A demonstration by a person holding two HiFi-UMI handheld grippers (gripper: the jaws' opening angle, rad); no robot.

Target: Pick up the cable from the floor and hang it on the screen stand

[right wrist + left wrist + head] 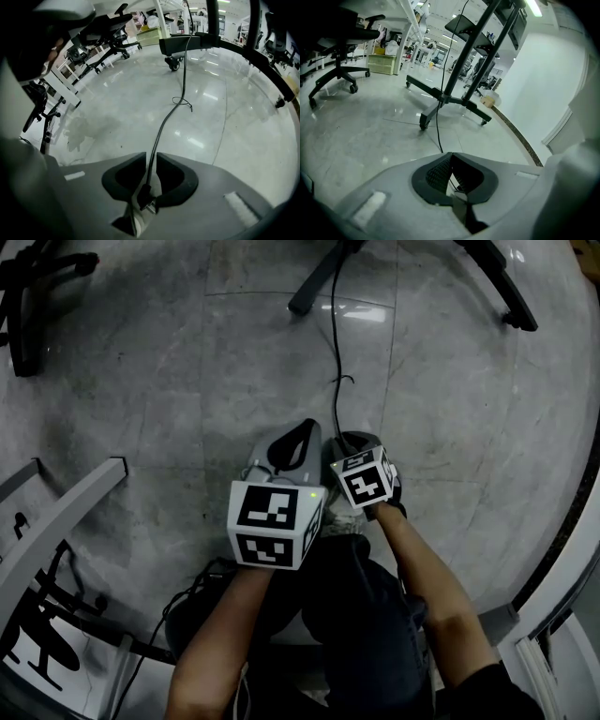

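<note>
In the head view, the left gripper point(302, 432) and right gripper point(349, 446) are held close side by side above a grey floor point(187, 381). A black cable point(334, 352) is seen running from between a stand's point(314, 282) legs, at the top, down to the grippers.

In the left gripper view, the jaws are pressed together at their tips. The cable is pinched there; a thin stretch of it is seen behind the tips. The wheeled stand is seen ahead, with a chair point(342, 56) at the left.

In the right gripper view, the jaws are closed on the cable. Its plug point(144, 199) is lodged just behind them, and from the jaws the cable is trailed across the floor to the stand.
</note>
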